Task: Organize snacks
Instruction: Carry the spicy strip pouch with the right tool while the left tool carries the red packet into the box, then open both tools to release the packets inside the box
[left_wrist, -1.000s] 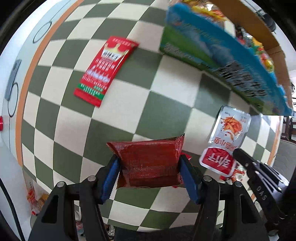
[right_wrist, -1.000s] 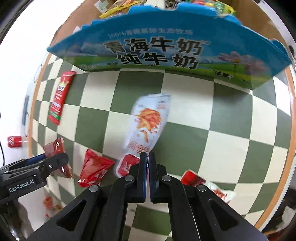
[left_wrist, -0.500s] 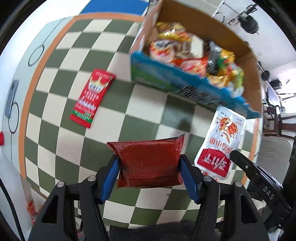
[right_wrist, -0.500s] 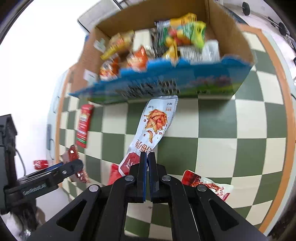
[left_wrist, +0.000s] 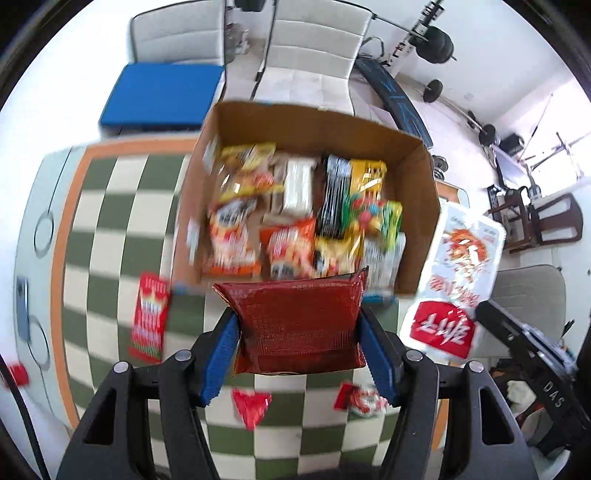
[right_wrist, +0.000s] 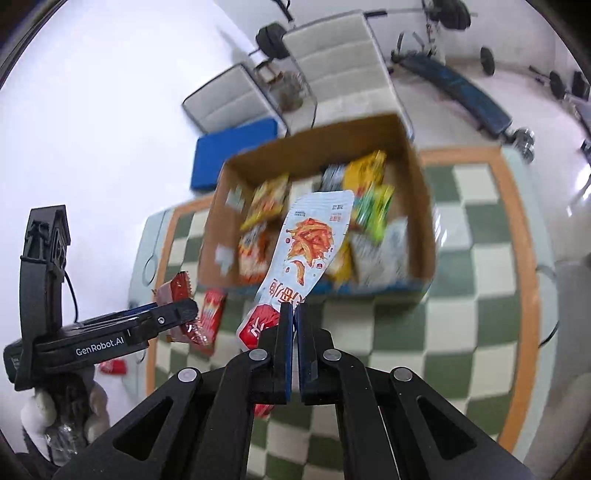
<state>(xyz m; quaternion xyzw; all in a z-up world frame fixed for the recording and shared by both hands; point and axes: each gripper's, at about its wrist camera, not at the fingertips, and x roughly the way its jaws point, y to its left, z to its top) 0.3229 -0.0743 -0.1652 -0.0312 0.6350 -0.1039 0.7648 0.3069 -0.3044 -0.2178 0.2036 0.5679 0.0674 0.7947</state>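
My left gripper (left_wrist: 299, 328) is shut on a dark red snack packet (left_wrist: 299, 325) and holds it in the air just before the near wall of the open cardboard box (left_wrist: 417, 162). The box is full of mixed snack bags. My right gripper (right_wrist: 294, 321) is shut on the lower end of a white and red pouch (right_wrist: 310, 251), which hangs over the box's near edge (right_wrist: 369, 288). The pouch also shows in the left wrist view (left_wrist: 458, 280), and the left gripper with its red packet shows in the right wrist view (right_wrist: 177, 295).
A long red sachet (left_wrist: 149, 317) and two small red packets (left_wrist: 251, 404) (left_wrist: 364, 398) lie on the green and cream checked tablecloth (left_wrist: 99, 236). White chairs (left_wrist: 310, 48), a blue cushion (left_wrist: 162, 96) and weights stand behind the table.
Both grippers have risen with their packets and tilted up, so the box's inside now shows. The white pouch has moved from beside the box to over its near edge.
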